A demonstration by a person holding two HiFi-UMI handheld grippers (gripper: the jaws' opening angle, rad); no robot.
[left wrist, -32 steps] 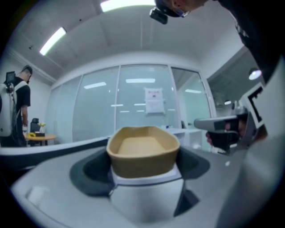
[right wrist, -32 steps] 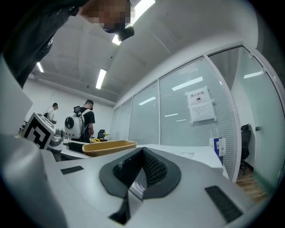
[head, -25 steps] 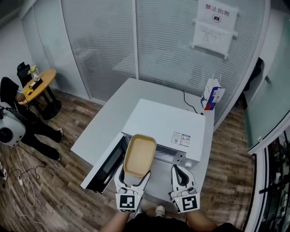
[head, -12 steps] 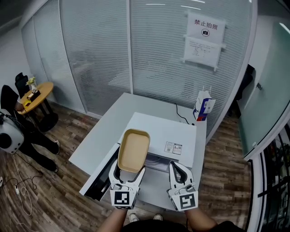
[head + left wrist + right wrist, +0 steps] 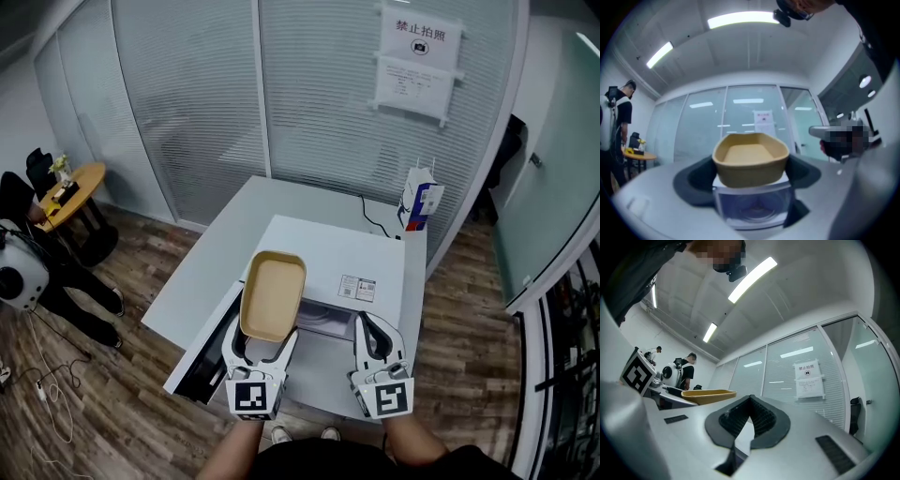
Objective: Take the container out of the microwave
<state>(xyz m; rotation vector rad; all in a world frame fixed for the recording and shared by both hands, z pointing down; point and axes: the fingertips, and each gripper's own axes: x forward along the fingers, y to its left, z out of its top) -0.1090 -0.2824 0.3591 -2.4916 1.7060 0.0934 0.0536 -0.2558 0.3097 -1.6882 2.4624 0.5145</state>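
Observation:
A tan, empty oblong container (image 5: 273,294) hangs in the air in front of the white microwave (image 5: 336,265), level with its top. My left gripper (image 5: 261,339) is shut on the container's near end, one pad against each side wall. In the left gripper view the container (image 5: 751,159) fills the space between the dark pads (image 5: 693,182). The microwave door (image 5: 208,349) stands open to the left. My right gripper (image 5: 376,343) is held beside the left one, shut and with nothing in it; the right gripper view shows its gripper (image 5: 750,414) with the pads meeting at the tip.
The microwave stands on a white table (image 5: 220,251) against a frosted glass wall. A blue-and-white carton (image 5: 419,201) stands at the table's far right corner. At the left is a round wooden side table (image 5: 67,187) with a person in dark clothes next to it.
Both grippers have risen a little, and the container has come up with the left one. The right gripper stays shut and empty.

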